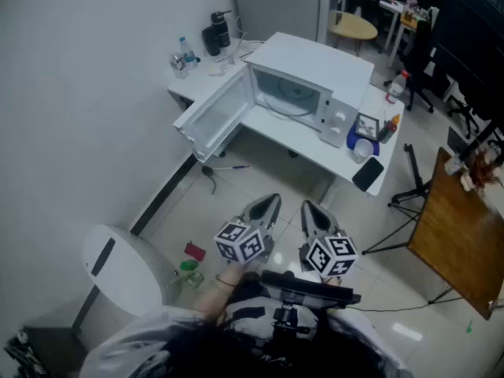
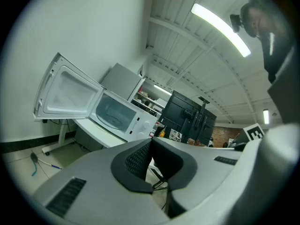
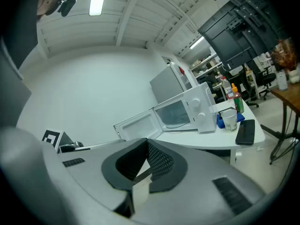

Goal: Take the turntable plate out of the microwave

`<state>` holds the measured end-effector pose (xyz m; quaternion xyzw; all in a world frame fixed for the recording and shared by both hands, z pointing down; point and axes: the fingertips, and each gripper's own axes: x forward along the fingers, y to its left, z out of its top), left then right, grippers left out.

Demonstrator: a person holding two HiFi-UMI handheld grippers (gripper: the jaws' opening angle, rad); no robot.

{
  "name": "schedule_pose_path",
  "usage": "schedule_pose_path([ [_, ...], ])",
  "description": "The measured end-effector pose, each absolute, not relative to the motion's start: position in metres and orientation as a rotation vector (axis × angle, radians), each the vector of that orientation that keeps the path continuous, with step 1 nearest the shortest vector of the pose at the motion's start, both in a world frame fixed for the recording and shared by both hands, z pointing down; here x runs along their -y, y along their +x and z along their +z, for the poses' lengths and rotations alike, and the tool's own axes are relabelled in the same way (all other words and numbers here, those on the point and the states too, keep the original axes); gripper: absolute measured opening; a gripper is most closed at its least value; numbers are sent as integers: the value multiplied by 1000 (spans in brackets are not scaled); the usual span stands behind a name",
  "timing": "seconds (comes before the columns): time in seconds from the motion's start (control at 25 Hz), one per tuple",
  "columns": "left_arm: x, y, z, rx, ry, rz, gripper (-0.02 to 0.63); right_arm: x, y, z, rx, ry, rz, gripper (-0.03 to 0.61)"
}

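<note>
Fingers (image 2: 136, 158) of the left gripper (image 2: 151, 143) are pressed together, pad to pad, with nothing between them. The right gripper (image 3: 146, 145) is the same: its jaws meet and hold nothing. In the head view both grippers sit side by side near the person, well apart from the microwave (image 1: 315, 85), which stands farther off on a white table (image 1: 276, 136).

The microwave's door (image 1: 211, 118) hangs wide open on its left hinge, swung out past the table's left end. Inside the cavity lies the turntable plate (image 1: 293, 98), the only thing visible in there. It rests flat on the cavity floor with its face up. It is round, so it has no long axis, and its near edge sits toward the open front.

To the right of the microwave on the same table, a paper cup (image 3: 229, 121) stands upright against a blue box (image 3: 219, 122); what the cup holds cannot be seen. A black phone (image 3: 245, 131) lies flat at the table's near right corner.

On the floor (image 1: 260, 179) to the near left is a white bin (image 1: 118, 266) with its lid down. A small green cup (image 1: 187, 271) stands just beside it, too small to tell its contents.
</note>
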<state>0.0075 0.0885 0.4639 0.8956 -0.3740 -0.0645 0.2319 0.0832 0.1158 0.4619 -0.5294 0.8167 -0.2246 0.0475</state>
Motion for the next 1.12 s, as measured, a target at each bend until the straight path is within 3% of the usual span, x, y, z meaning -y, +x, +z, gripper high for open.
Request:
schedule_pose_path([
  [0.76, -43, 20, 469, 1106, 2444, -128, 5, -68, 100, 476, -2490, -1512, -807, 9],
  [1.12, 45, 8, 478, 1041, 2434, -135, 5, 18, 87, 489, -2484, -1559, -864, 9],
])
